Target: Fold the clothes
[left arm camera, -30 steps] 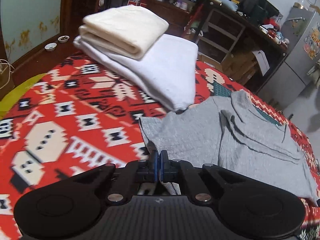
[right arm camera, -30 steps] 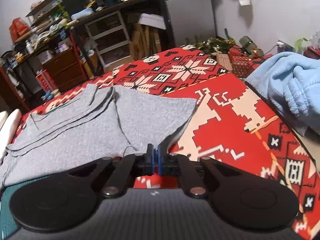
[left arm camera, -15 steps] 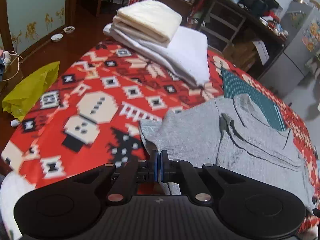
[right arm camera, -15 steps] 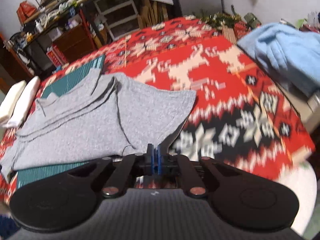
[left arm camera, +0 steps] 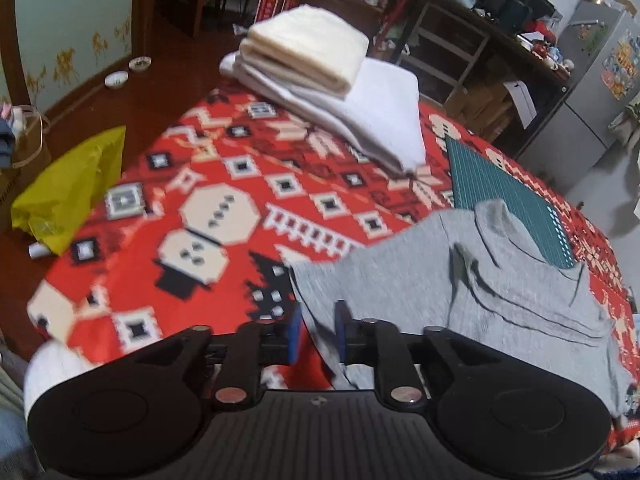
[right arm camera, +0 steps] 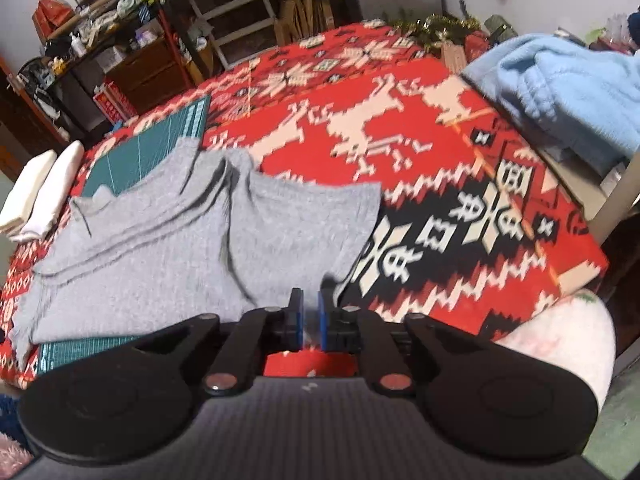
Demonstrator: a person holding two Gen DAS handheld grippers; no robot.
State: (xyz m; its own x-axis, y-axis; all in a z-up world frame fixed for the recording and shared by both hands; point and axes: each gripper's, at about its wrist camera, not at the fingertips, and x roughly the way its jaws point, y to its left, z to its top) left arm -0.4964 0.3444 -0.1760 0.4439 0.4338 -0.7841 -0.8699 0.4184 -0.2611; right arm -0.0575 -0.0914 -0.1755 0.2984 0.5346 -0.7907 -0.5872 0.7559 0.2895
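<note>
Nearest, the left claw (left arm camera: 317, 334) is spread with the grey knit shirt's (left arm camera: 460, 292) hem loose between its pads; the right claw (right arm camera: 310, 326) stands slightly parted at the other corner, gripping nothing. The shirt lies partly folded across the red patterned tabletop (left arm camera: 224, 200), apparently needing another fold. Beyond, folded cream and white towels (left arm camera: 320, 72) sit stacked.

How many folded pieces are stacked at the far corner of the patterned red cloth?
2: a folded cream towel lying on top of a larger folded white blanket. Anything beneath them would be hidden.
</note>
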